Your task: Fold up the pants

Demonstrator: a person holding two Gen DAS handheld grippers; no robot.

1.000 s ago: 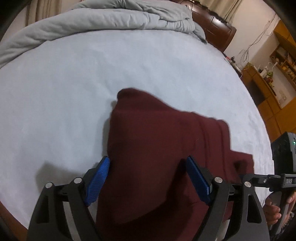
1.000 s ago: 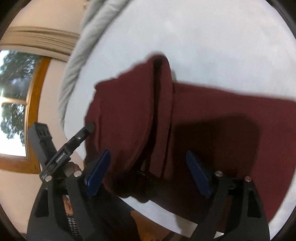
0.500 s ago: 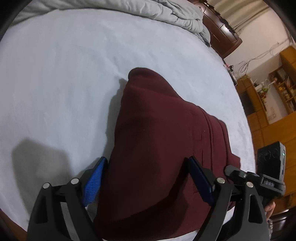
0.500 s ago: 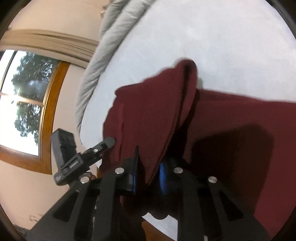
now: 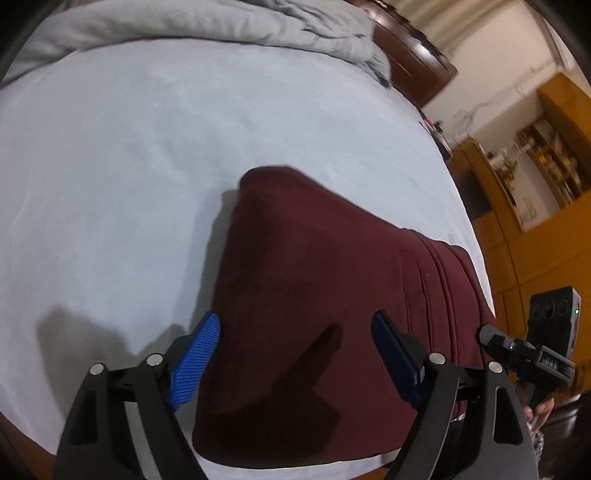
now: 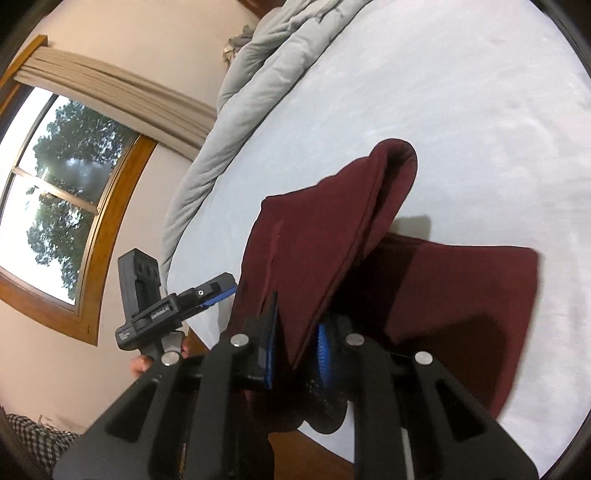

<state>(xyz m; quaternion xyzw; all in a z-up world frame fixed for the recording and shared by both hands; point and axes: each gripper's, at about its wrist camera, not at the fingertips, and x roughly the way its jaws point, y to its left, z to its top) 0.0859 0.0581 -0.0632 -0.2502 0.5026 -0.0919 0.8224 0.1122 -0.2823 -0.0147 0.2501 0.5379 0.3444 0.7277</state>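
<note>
The right hand-held gripper (image 6: pixel 295 350) is pinching a lifted edge of the maroon pants (image 5: pixel 314 295) lying near on the bed (image 5: pixel 129 166), while the left hand-held gripper (image 5: pixel 295 354) is hovering spread wide above them.

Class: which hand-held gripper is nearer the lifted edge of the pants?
Right. The right hand-held gripper is shut on the lifted edge of the pants; the left hand-held gripper hangs open over the flat part.

my bed (image 5: pixel 129 155) carried the maroon pants (image 5: pixel 314 295) near its edge and a bunched grey duvet (image 5: pixel 221 26) at its far end.
</note>
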